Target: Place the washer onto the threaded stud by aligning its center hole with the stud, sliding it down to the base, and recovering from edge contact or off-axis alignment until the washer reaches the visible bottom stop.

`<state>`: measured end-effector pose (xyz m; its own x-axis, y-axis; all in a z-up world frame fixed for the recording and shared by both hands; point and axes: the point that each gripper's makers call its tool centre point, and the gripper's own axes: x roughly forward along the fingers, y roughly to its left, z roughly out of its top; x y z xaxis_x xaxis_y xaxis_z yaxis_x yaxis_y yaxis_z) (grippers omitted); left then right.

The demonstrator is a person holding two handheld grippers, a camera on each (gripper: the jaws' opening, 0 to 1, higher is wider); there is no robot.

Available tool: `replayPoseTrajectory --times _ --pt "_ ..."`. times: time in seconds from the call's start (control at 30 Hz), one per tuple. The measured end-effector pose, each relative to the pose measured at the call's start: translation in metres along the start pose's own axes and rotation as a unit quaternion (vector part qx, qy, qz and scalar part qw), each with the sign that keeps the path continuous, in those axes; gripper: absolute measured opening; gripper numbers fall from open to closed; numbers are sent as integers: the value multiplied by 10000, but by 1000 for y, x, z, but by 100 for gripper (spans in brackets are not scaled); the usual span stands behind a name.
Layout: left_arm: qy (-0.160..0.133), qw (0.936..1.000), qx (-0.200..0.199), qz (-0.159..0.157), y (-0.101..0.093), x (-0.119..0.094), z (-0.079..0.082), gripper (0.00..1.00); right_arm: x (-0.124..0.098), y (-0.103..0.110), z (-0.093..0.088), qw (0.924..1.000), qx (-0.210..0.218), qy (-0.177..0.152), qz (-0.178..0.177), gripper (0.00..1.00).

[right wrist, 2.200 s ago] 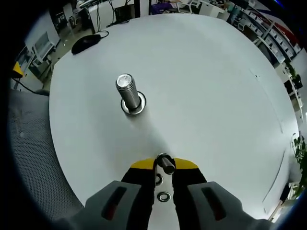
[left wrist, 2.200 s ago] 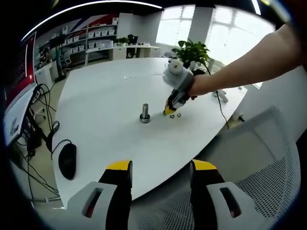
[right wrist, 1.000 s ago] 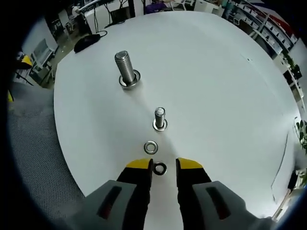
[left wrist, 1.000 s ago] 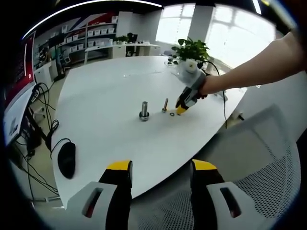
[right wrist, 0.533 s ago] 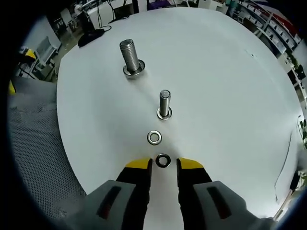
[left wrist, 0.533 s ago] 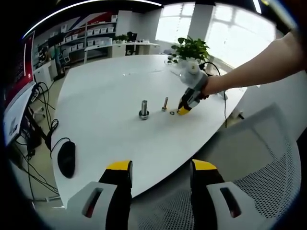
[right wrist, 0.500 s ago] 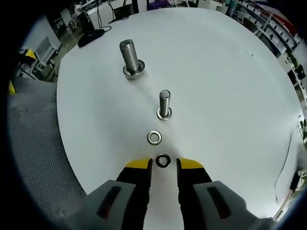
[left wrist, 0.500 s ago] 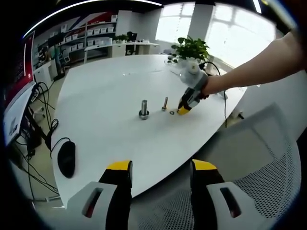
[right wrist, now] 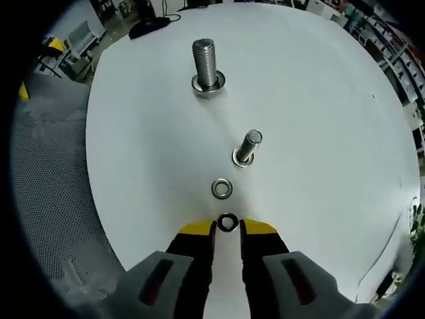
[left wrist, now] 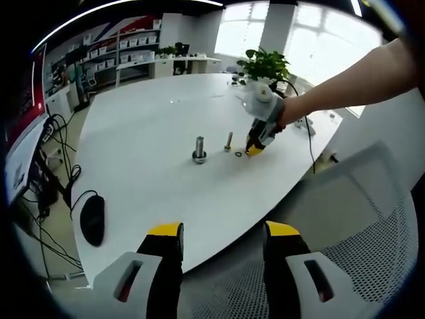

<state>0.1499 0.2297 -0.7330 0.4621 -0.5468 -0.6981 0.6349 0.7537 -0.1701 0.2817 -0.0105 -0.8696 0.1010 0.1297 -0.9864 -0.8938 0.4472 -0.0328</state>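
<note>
- Left gripper view: computer mouse (left wrist: 93, 220) is seen at the left edge of the white desk (left wrist: 153, 186), cables beside it.
- Left gripper (left wrist: 222, 234) is held off the desk edge, above a mesh chair (left wrist: 358, 266); jaws are spread apart, nothing between them.
- Large stud (left wrist: 199, 149) stands upright mid-desk; small bolt (left wrist: 229, 141) is just to its right.
- Right gripper (left wrist: 253, 150) is seen tip-down on the desk just right of the small bolt, held by a hand (left wrist: 282, 113). Potted plant (left wrist: 265, 66) is behind.
- Right gripper view: the large stud (right wrist: 206, 65), the small bolt (right wrist: 247, 149), a silver washer (right wrist: 222, 189) and a dark washer (right wrist: 228, 222) are seen in a line toward the right gripper (right wrist: 226, 229).
- Dark washer lies flat on the desk (right wrist: 319, 133), between the yellow fingertips (right wrist: 196, 230); jaws narrowly parted, contact cannot be told.
</note>
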Motion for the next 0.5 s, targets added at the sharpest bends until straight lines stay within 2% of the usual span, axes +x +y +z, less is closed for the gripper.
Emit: replayPoseTrajectory --times 0.27,0.5 --pt "-25 10000 16 -47 -1 1 1 46 0 -1 0 9992 277 286 -1 16" --pt "-66 10000 -50 -8 1 -1 2 46 0 -2 0 9980 519 339 -154 15"
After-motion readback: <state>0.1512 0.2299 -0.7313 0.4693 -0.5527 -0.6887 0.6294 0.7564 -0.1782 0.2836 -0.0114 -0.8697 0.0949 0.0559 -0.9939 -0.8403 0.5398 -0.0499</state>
